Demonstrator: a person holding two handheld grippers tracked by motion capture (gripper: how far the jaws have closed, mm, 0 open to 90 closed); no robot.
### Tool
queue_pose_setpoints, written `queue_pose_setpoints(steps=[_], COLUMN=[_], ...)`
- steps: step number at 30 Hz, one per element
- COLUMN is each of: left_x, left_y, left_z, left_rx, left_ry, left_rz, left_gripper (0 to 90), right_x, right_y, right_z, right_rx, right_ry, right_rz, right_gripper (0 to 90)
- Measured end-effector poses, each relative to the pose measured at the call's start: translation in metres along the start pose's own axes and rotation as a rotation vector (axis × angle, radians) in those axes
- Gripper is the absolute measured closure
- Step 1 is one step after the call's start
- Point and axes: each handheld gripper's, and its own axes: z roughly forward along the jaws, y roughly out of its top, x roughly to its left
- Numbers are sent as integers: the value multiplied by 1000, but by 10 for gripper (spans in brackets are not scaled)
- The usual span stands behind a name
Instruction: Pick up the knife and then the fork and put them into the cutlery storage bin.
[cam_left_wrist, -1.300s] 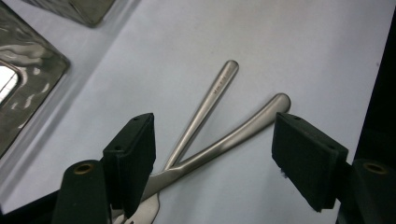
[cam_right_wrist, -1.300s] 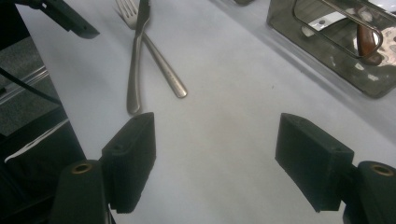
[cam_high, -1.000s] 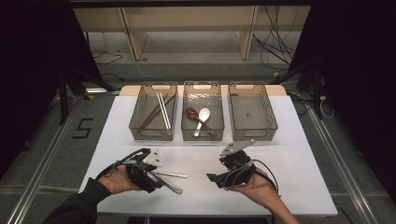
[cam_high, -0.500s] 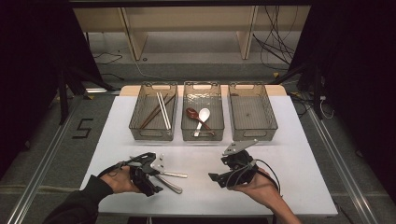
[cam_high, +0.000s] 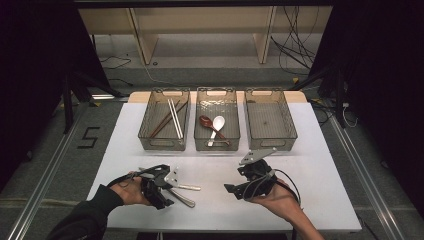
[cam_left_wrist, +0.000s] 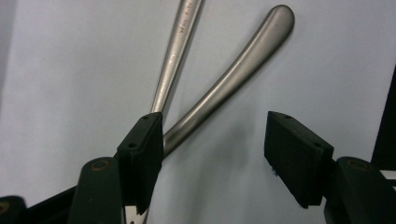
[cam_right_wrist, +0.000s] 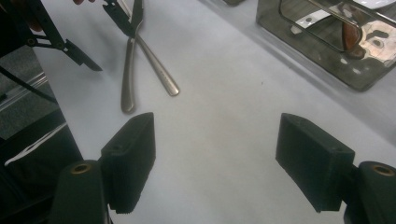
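Two metal cutlery pieces lying crossed on the white desk (cam_high: 300, 150), near its front edge at the person's left: a slim straight handle (cam_left_wrist: 175, 56) and a thicker curved handle (cam_left_wrist: 233, 79), both matt steel, seen from the high view as the pair (cam_high: 182, 192) just right of the left gripper (cam_high: 162, 187).

Left gripper low over the desk, held in the left hand (cam_high: 127, 189) coming in from the bottom edge, dark sleeve behind it. Jaws just been closing, about part-way shut, with a clear gap remaining. In the left gripper view, the one jaw right at the crossing of the two handles, overlapping both; the other jaw well apart over bare desk. Real contact of that near pad with the metal hard to tell; no squeeze from both sides, so nothing gripped. Working ends of the cutlery hidden behind the jaw.

Right gripper (cam_high: 252, 177) in the right hand (cam_high: 277, 197) at the front right, tilted toward the left. Jaws wide apart, nothing between them but bare desk. In the right gripper view, the crossed cutlery farther off with the left gripper over its far end.

Three clear bins in a row at the back of the desk: left bin (cam_high: 150, 142) with chopsticks (cam_high: 172, 117), middle bin (cam_high: 200, 142) with a brown spoon (cam_high: 206, 121) and a white spoon (cam_high: 218, 124), right bin (cam_high: 290, 135).
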Motion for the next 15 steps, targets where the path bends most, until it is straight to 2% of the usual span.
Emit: queue_pose_setpoints(steps=[5, 8, 11, 15], left_x=[0, -2, -3, -2], left_y=[2, 3, 5, 7], left_z=[1, 3, 4, 7], left_rx=[4, 15, 5, 24], left_ry=[-6, 4, 9, 12], left_rz=[45, 65, 74, 121], left_gripper=[394, 394, 410, 439], right_x=[0, 1, 1, 2], right_y=[0, 0, 0, 1], right_z=[1, 1, 1, 2], right_rx=[5, 7, 8, 13], right_ry=[1, -1, -2, 0], right_rz=[-3, -4, -5, -5], right_gripper=[293, 293, 293, 293])
